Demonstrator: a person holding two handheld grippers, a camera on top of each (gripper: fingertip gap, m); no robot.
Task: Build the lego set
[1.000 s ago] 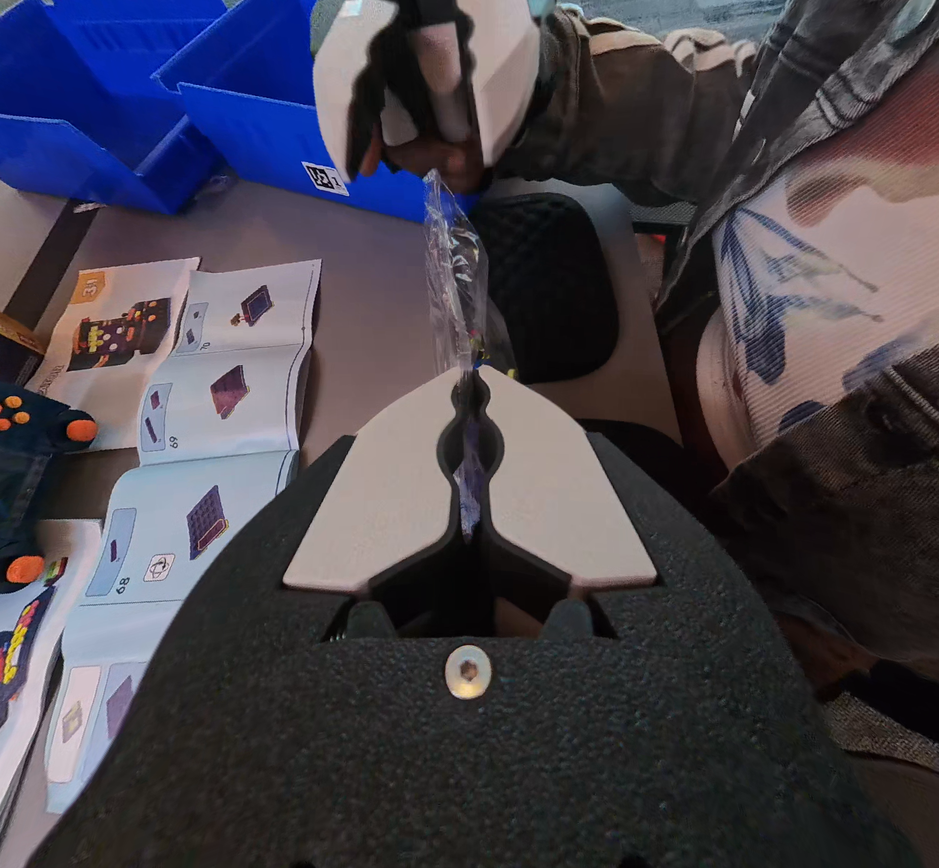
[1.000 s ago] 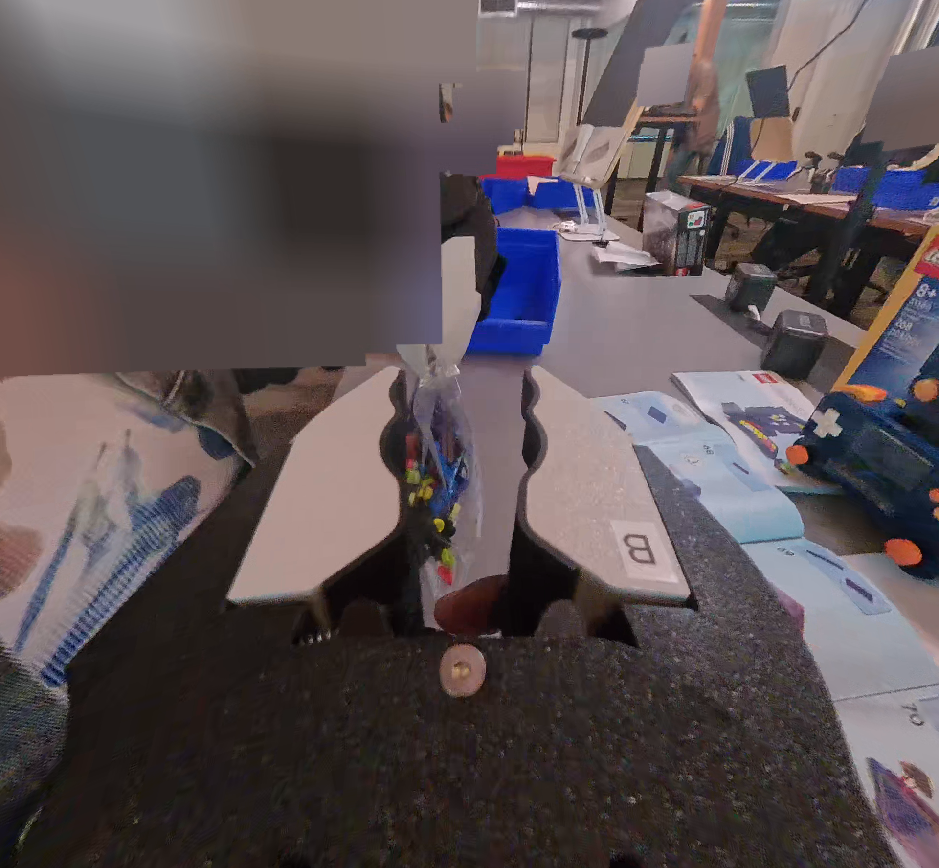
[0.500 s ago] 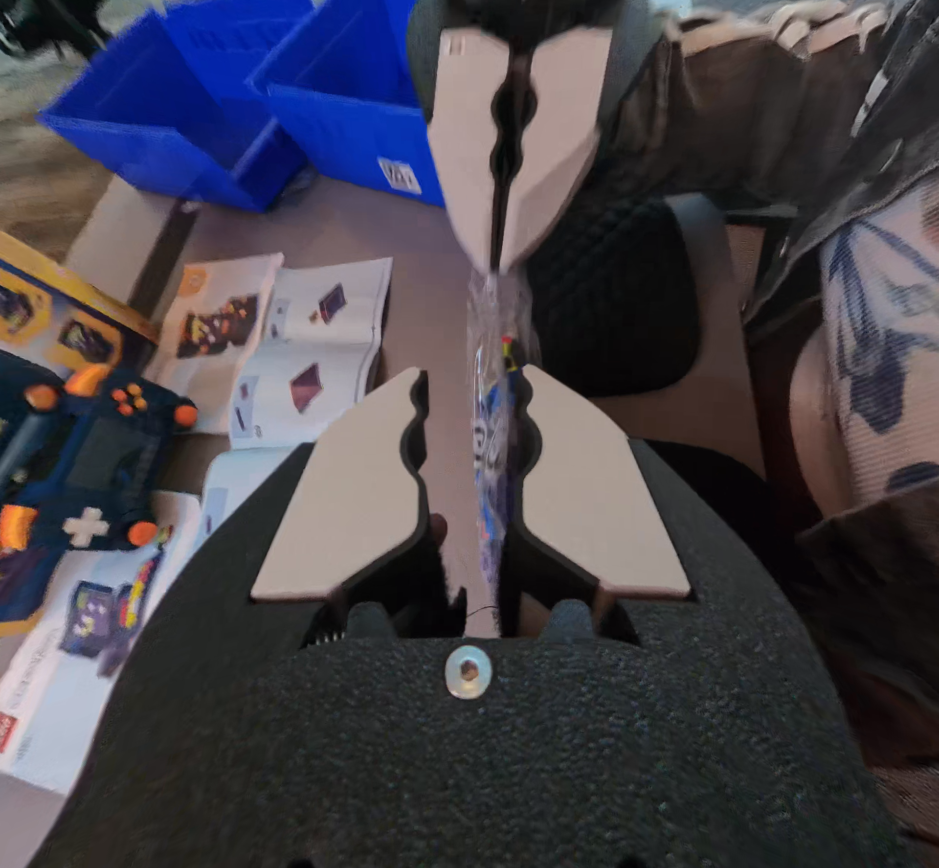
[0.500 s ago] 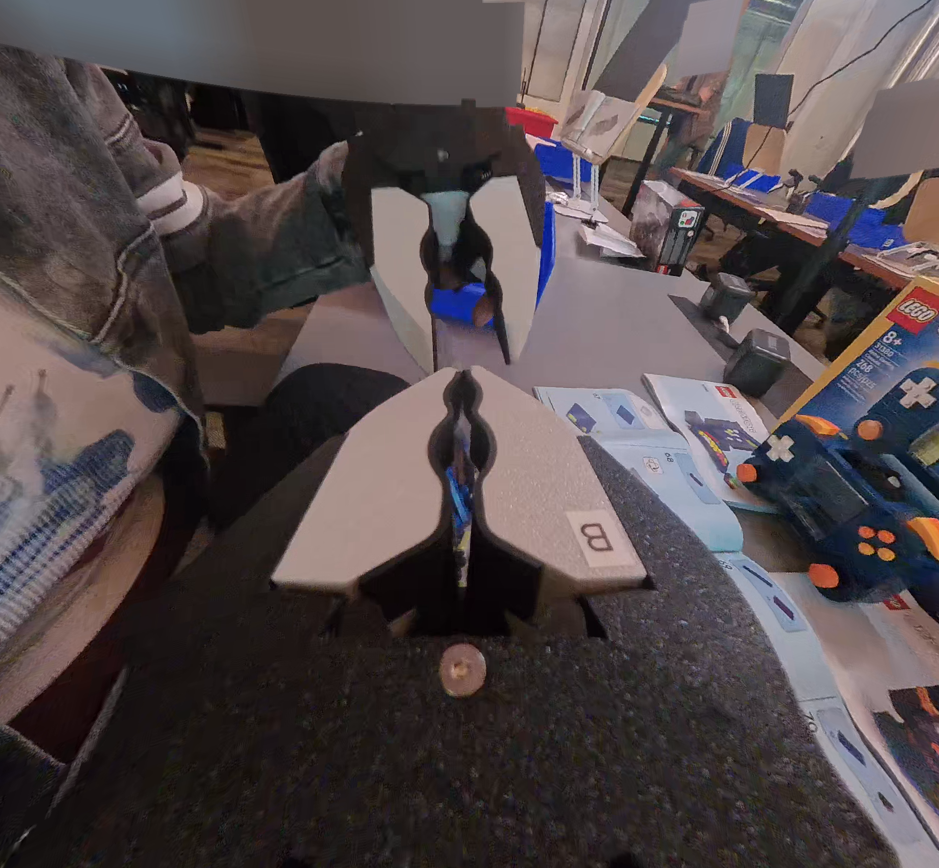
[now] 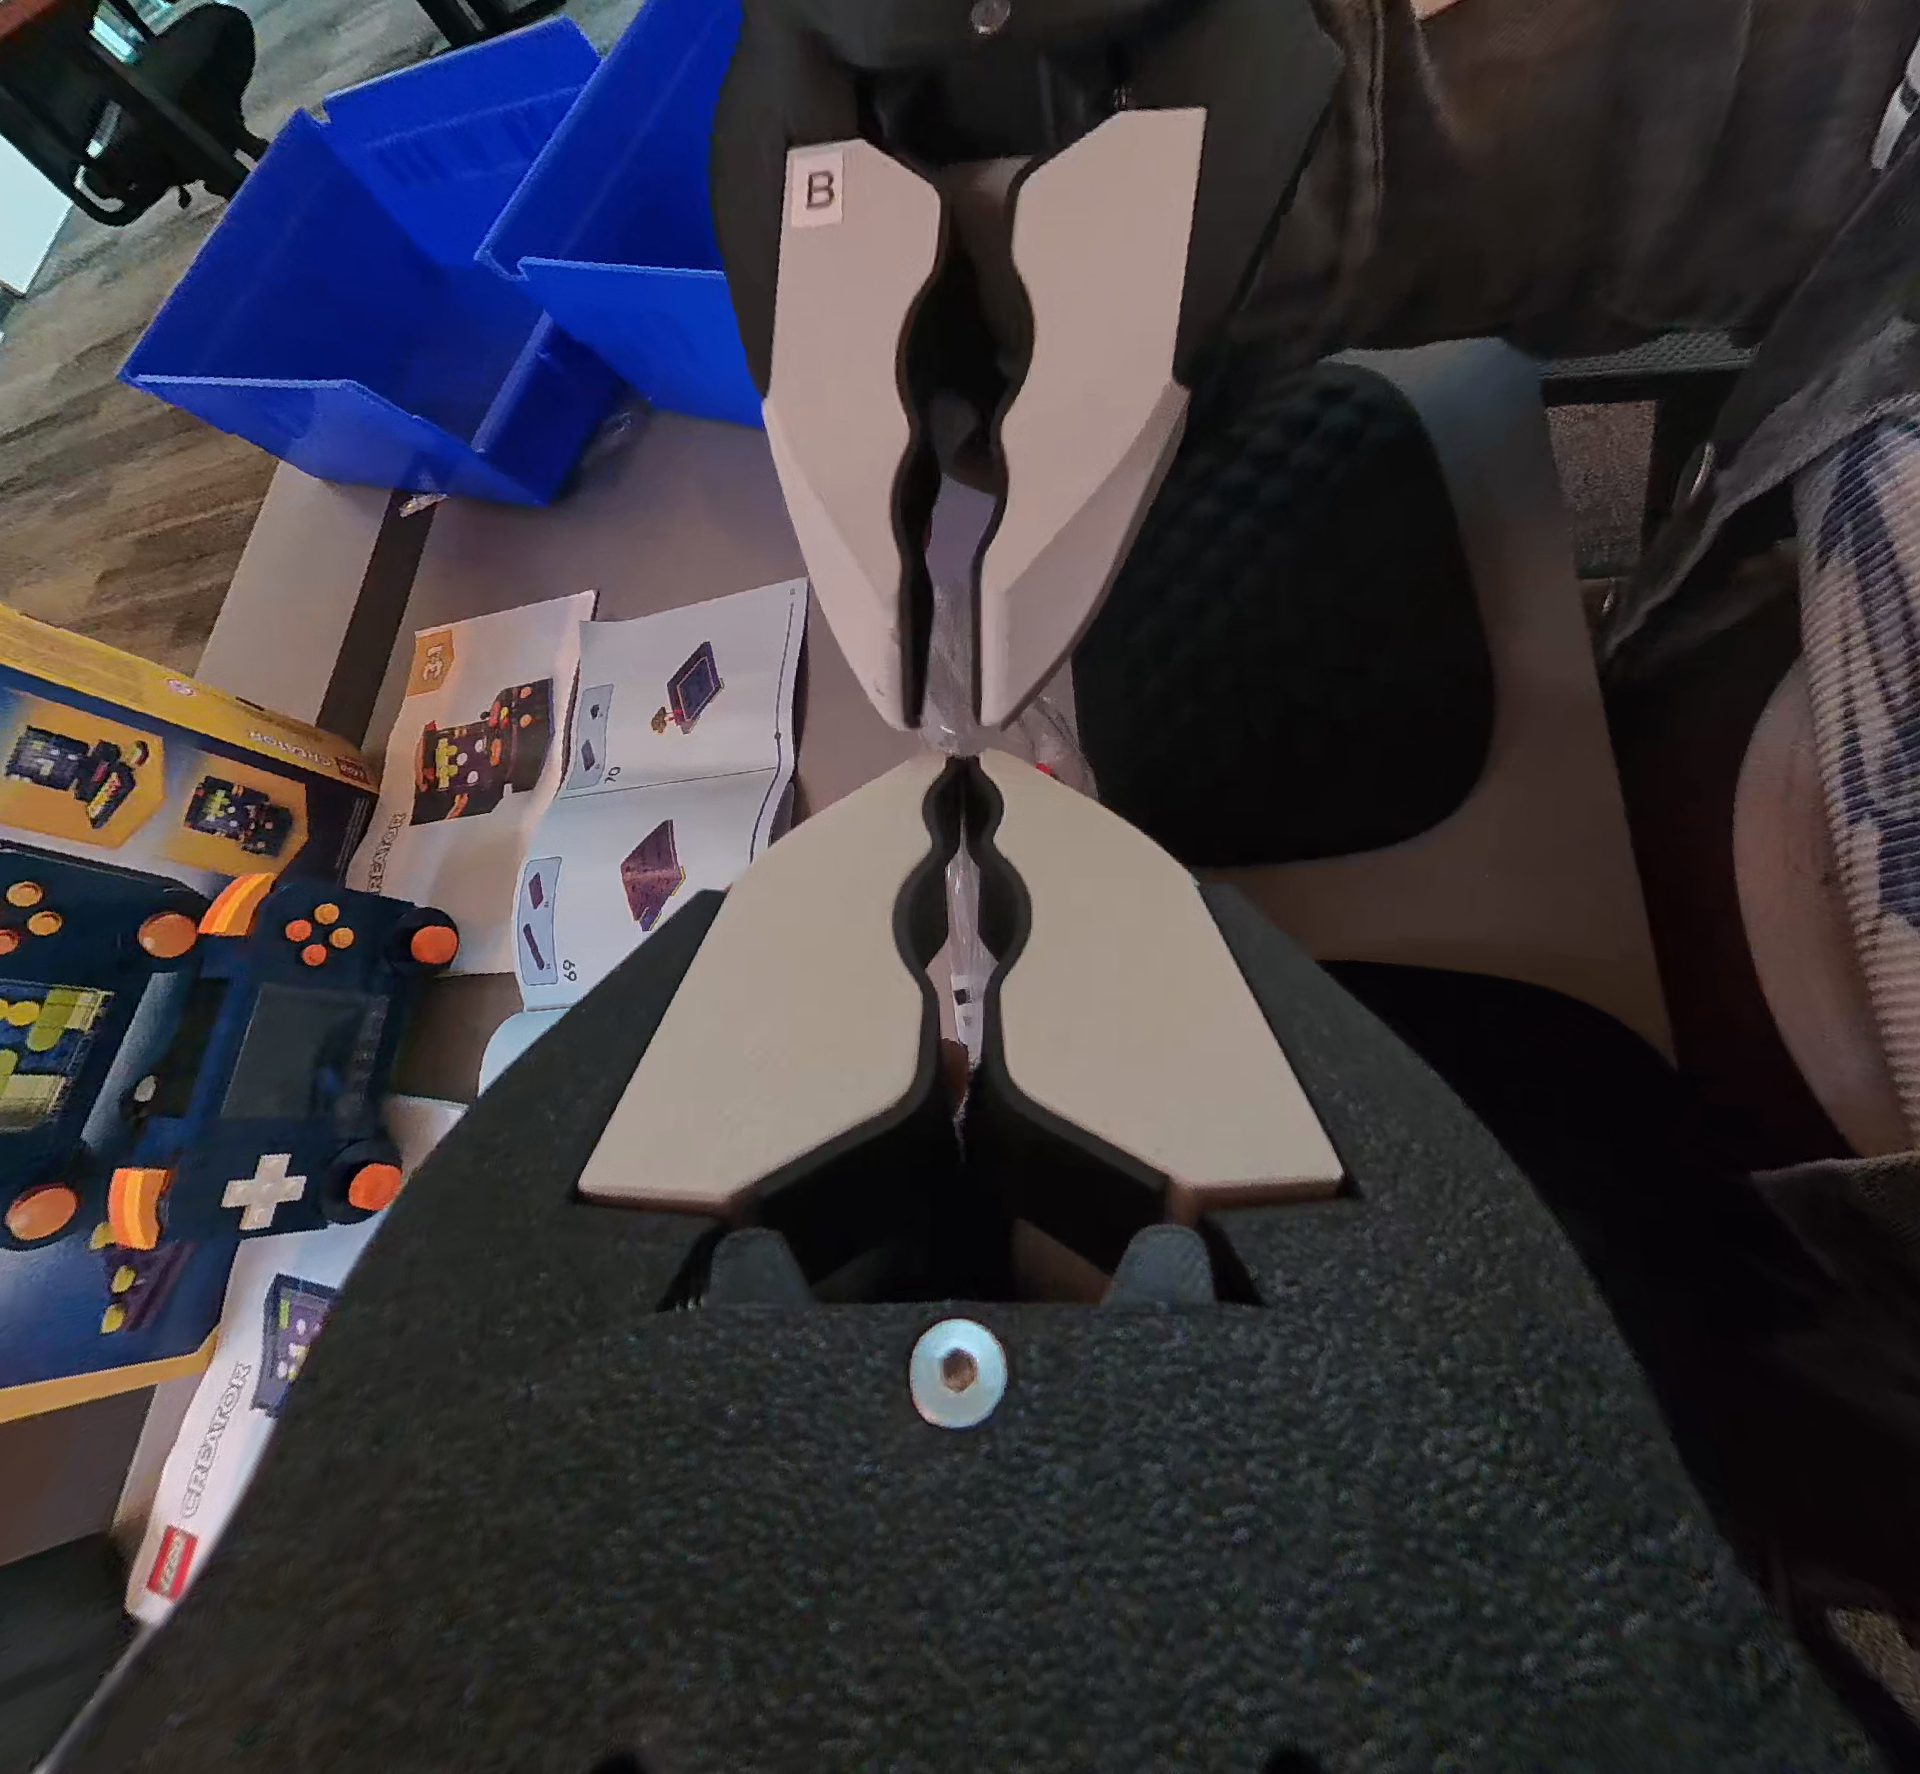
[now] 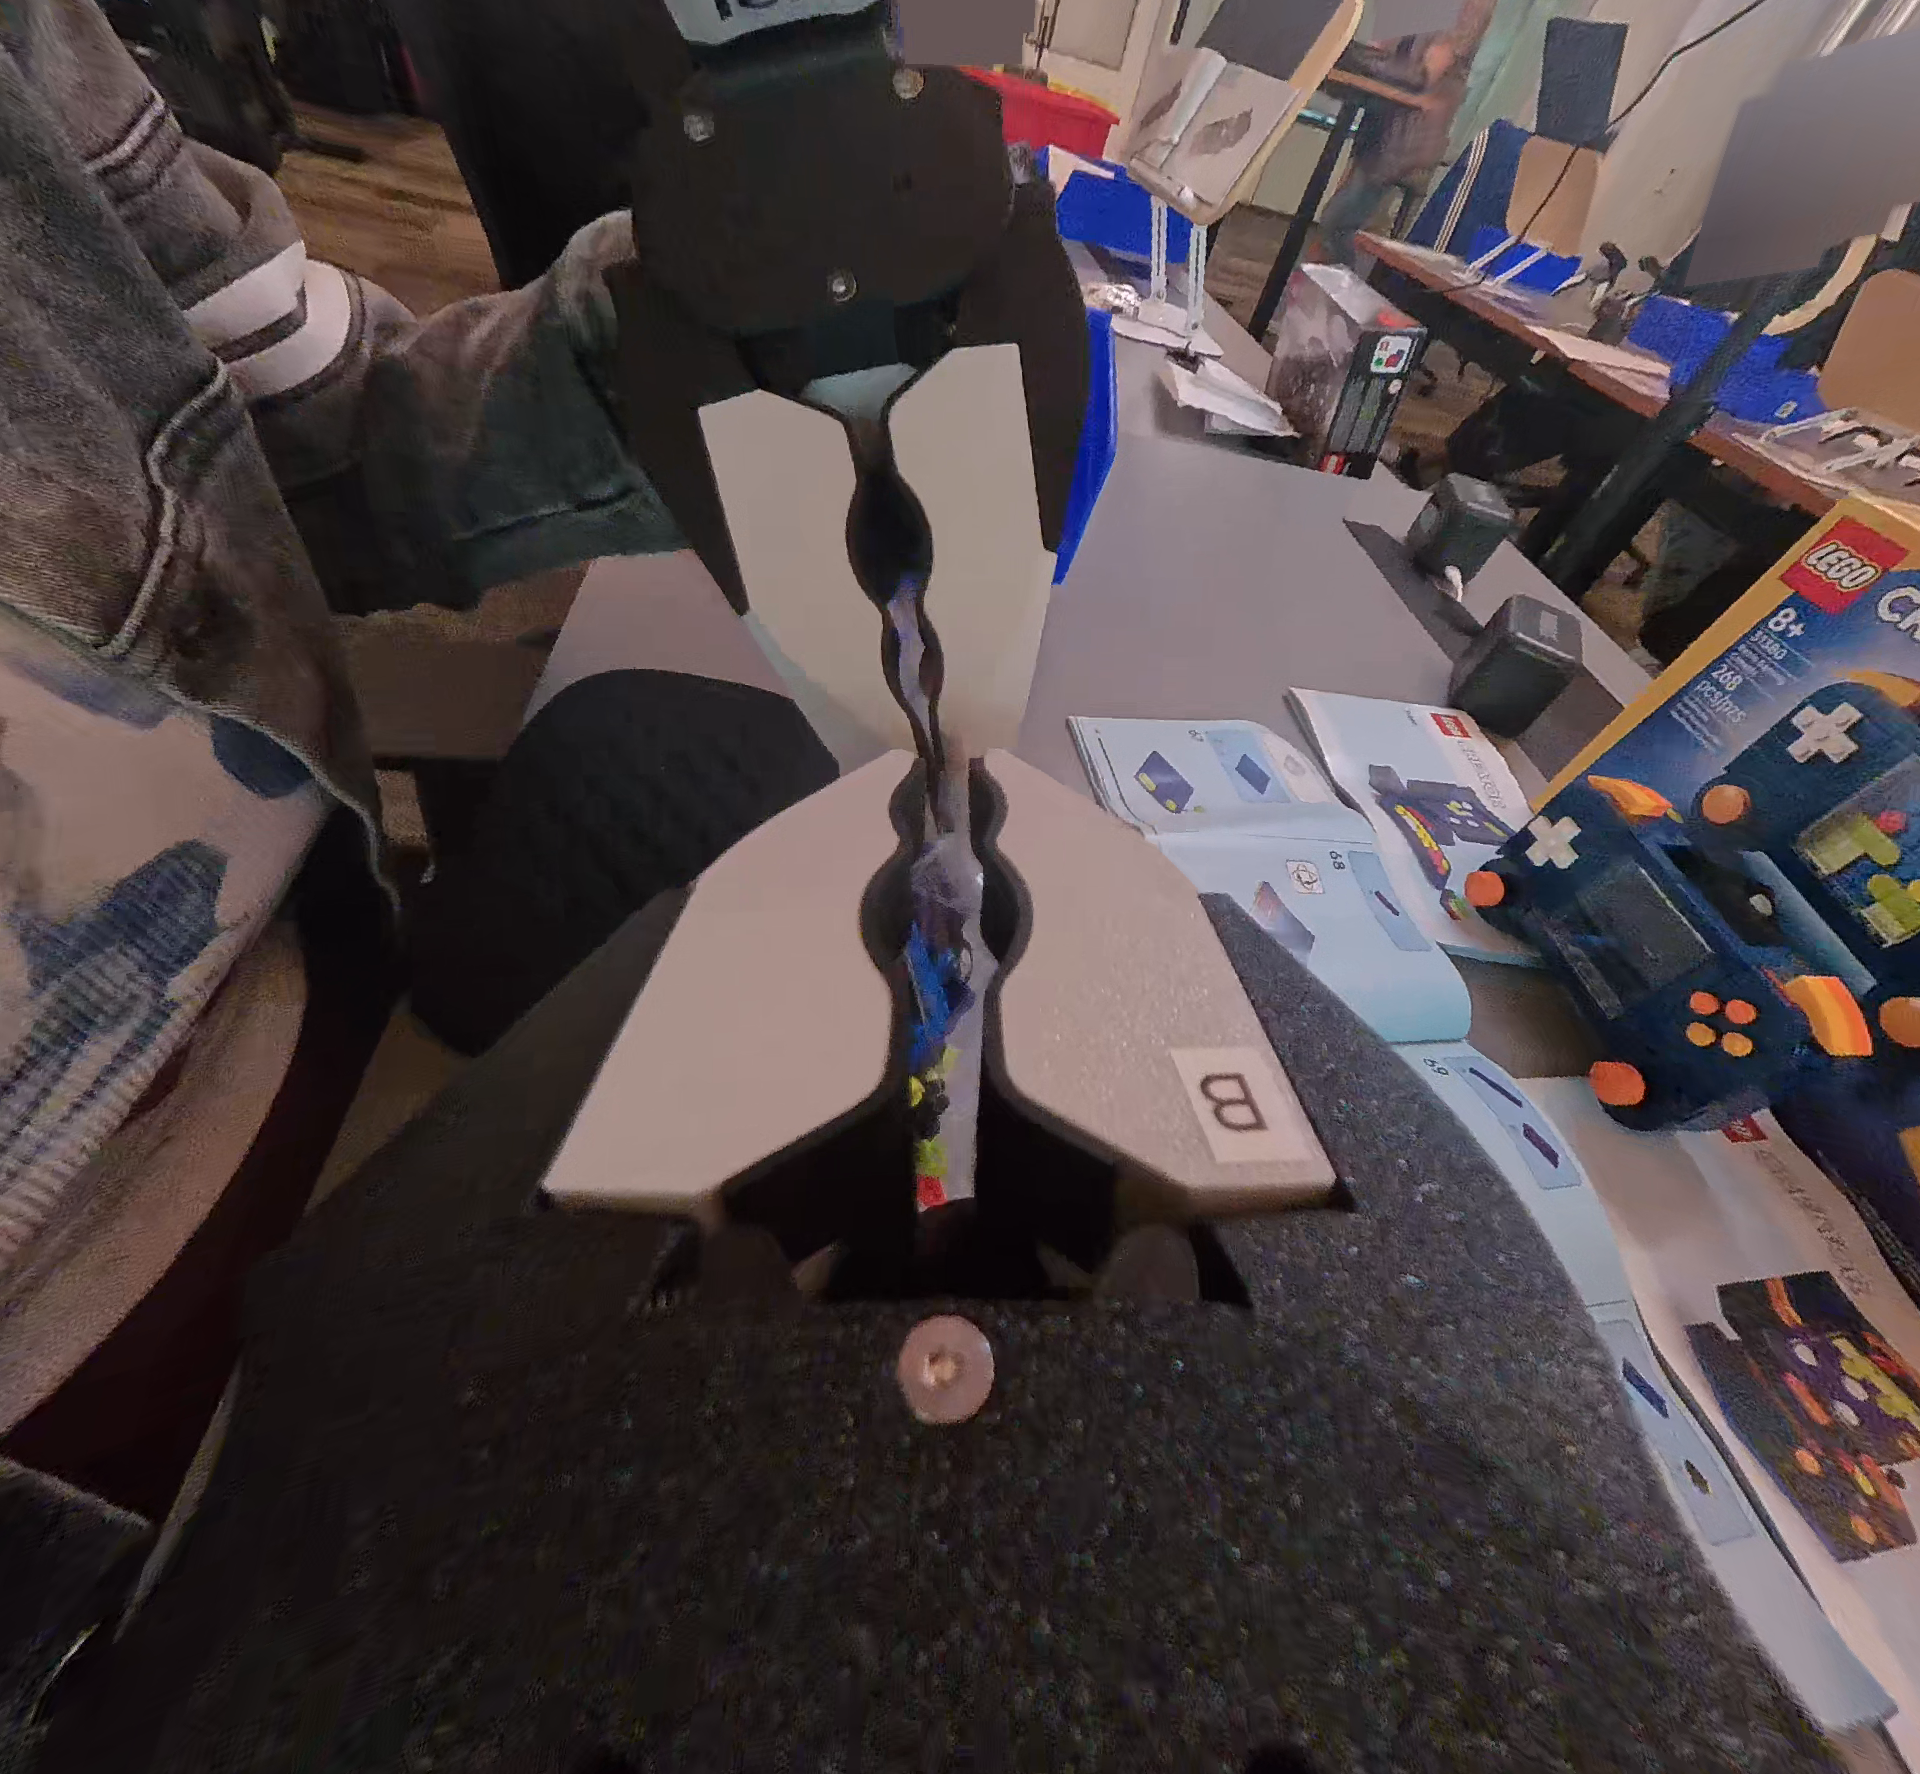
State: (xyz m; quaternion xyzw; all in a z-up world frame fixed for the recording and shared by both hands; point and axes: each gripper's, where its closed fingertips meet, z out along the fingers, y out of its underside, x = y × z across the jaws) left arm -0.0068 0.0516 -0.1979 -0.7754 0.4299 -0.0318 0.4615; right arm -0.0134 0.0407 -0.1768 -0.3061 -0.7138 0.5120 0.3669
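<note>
Tip to tip, left tool [image 5: 961, 768] and right tool [image 6: 945, 768] — both clenched on crinkly clear bag [image 6: 940, 997]

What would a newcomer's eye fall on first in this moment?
Two grippers meet tip to tip at centre: the left gripper and right gripper both clamp one clear bag of bricks. Beside them on the table lie the bright set box and open instruction booklets.

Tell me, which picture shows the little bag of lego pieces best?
The right wrist view: the clear bag of lego pieces shows blue and yellow bits between the right gripper jaws. The left wrist view shows only a thin crinkled strip pinched in the left gripper.
</note>
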